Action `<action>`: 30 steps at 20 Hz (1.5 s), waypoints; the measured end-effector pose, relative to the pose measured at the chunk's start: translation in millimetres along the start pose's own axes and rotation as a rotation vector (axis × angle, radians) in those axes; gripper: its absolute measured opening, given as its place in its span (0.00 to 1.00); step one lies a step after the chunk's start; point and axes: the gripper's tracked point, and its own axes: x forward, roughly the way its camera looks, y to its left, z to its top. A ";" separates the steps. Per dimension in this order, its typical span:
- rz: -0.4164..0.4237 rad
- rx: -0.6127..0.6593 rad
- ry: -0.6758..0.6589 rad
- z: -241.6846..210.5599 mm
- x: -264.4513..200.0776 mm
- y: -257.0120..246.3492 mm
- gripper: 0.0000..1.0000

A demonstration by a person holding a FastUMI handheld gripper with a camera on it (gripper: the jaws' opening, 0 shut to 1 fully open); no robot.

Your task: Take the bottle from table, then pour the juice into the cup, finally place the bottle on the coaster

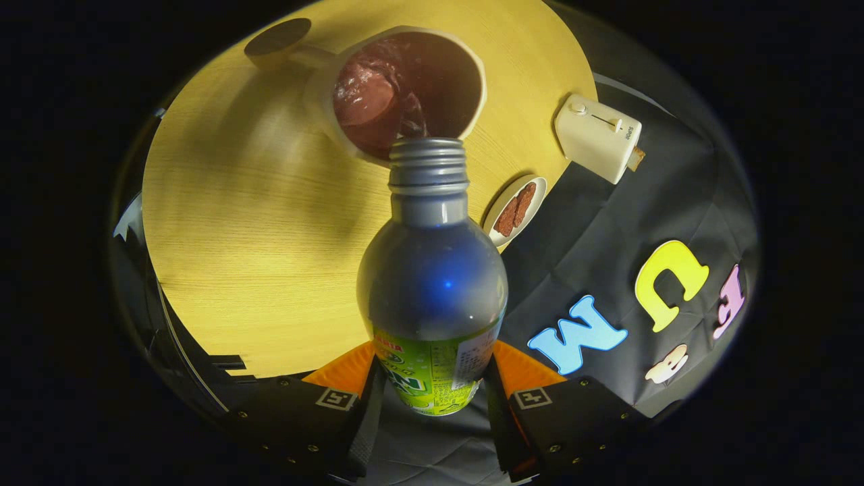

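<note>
Bottle [432, 283] is held by its labelled lower body between the two fingers [347, 378], one pressing each side, so the gripper [432, 385] is closed on it with the gap only as wide as the bottle. It is tipped forward, its uncapped threaded neck pointing toward 12 o'clock and reaching the near rim of the cup [405, 91]. That tilt puts the mouth over the cup's opening, which is why the grip sits low on the body: the neck stays free to lean over the rim. Dark red juice already lies in the cup, with a glossy swirl on its surface. The upper part of the bottle looks clear, so I judge the pour to be well along or nearly done; whether a stream is running right now is hard to tell.

Beyond the cup, at about 11 o'clock from it, a dark round coaster [278, 37] lies on the yellow wooden worktop [236, 236], apart from the cup, presumably left bare for the bottle. At 2 o'clock from the bottle's neck sits a small dish [515, 210] of brown pieces near the worktop's edge, and further out a white toaster [597, 137]. Righting the bottle before swinging toward the coaster would avoid drips
</note>
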 end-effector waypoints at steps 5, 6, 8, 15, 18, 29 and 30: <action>-0.011 -0.035 0.006 2.1 -1.3 -3.6 0.69; -0.021 -0.041 0.012 1.9 -1.5 -5.2 0.69; -0.037 -0.058 0.024 -0.1 -1.8 -8.9 0.69; -0.066 -0.090 0.023 2.8 2.9 -23.7 0.69; -0.068 -0.100 0.019 5.0 1.8 -22.4 0.69; -0.009 0.034 -0.016 1.0 -0.1 -2.5 0.69; -0.006 0.063 -0.025 2.3 -0.9 -1.0 0.69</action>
